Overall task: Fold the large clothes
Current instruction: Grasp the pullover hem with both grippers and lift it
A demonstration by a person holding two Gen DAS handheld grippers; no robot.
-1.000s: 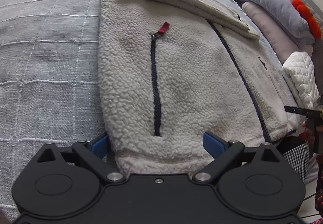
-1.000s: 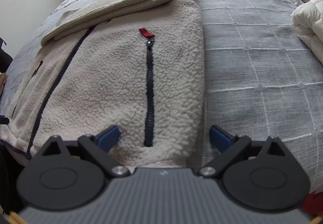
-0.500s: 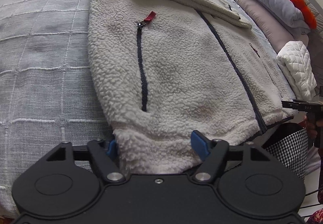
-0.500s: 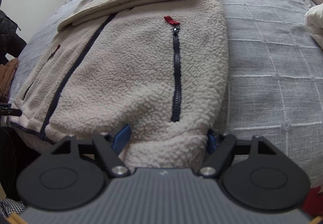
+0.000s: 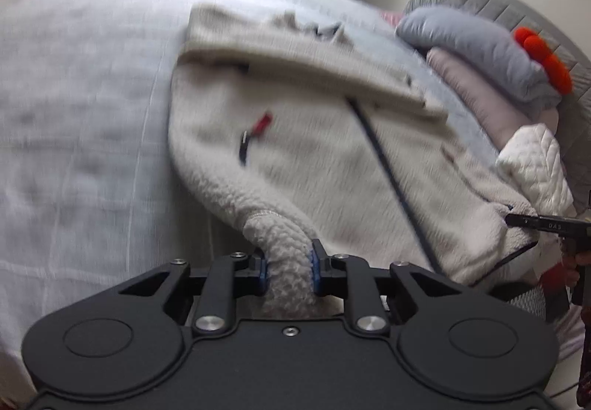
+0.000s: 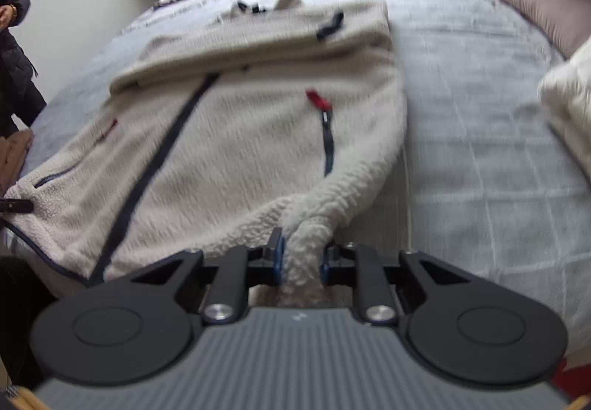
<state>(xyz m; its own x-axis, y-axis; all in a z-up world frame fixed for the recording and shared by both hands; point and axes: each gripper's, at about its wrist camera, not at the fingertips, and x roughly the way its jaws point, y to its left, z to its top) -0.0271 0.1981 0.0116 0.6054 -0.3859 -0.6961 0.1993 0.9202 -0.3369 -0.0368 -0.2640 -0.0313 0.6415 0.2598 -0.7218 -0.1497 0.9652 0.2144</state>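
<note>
We see both jaws closing, pinching fleece (image 6: 236,151) hem. Left view alone shows pompom (image 5: 543,57) – right view, dark coat (image 6: 14,51). Bed (image 6: 480,159) bare beside fleece.

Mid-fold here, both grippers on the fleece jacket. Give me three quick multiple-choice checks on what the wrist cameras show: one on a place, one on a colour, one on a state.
1. Where on the fleece jacket does the right gripper grip?
A. the collar
B. the bottom hem at a corner
C. the folded sleeve

2. What colour is the pull tab on the pocket zip?
A. red
B. green
C. yellow

3. How does the jacket's near hem lie at the left gripper?
A. flat on the bedspread
B. bunched between the jaws and raised off the bed
C. hanging loose off the bed

Answers: 1 B, the pinched fleece runs back from the jaws into the hem corner just below the pocket zip. 2 A, a red tab sits at the top of the dark zip. 3 B, the closing jaws squeeze a ridge of fleece that rises clear of the bedspread.
</note>
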